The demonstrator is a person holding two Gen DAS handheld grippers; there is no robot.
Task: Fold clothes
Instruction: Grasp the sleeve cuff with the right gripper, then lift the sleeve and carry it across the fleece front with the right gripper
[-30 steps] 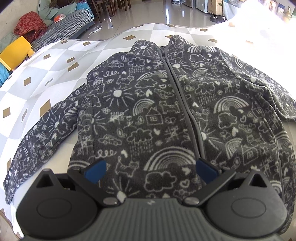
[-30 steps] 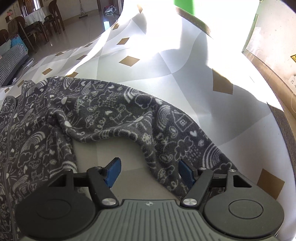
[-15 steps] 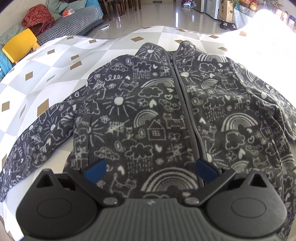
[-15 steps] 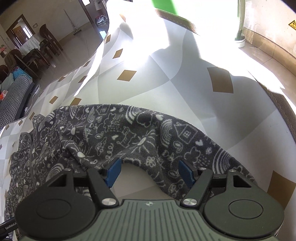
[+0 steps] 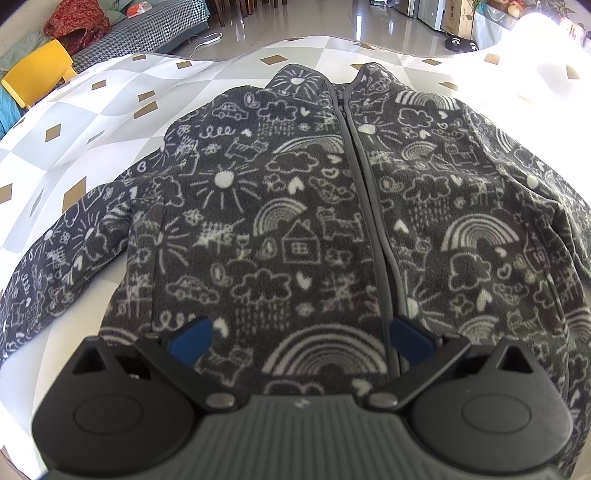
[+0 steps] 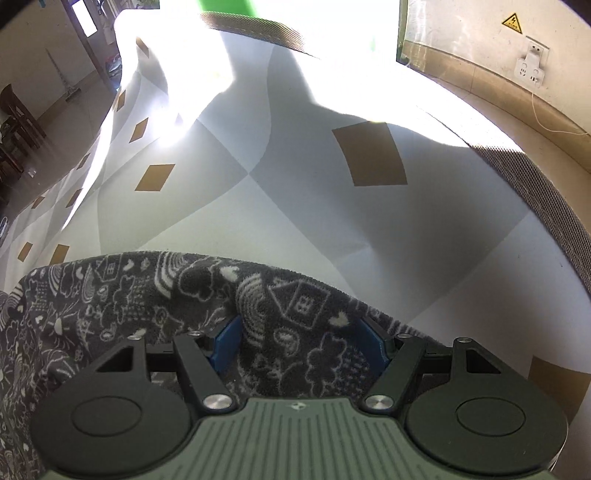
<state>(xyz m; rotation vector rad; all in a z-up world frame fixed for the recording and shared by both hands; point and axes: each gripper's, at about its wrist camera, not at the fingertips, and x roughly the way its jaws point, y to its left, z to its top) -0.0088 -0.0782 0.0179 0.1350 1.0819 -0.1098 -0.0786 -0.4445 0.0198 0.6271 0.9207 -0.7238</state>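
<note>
A dark grey fleece jacket (image 5: 295, 206) with white doodle print lies flat on the table, zipped, its collar at the far end. Its left sleeve (image 5: 62, 254) stretches out toward the near left. My left gripper (image 5: 300, 339) hovers open over the jacket's lower front, just left of the zip, its blue pads (image 5: 190, 339) wide apart. In the right wrist view the jacket's other sleeve (image 6: 288, 306) lies between the jaws of my right gripper (image 6: 299, 345), which stands open around it. The fabric bulges up between the blue pads (image 6: 225, 347).
A white and grey tablecloth (image 6: 258, 192) with tan diamonds covers the table, in harsh sunlight at the far end. Its woven edge (image 6: 546, 199) curves along the right, with a wall socket (image 6: 530, 68) beyond. A yellow chair (image 5: 35, 79) and a checked sofa (image 5: 147, 26) stand at the far left.
Both grippers have moved forward. The left one is now further over the jacket's front. The right one has slid onto the sleeve, which now sits between its open fingers.
</note>
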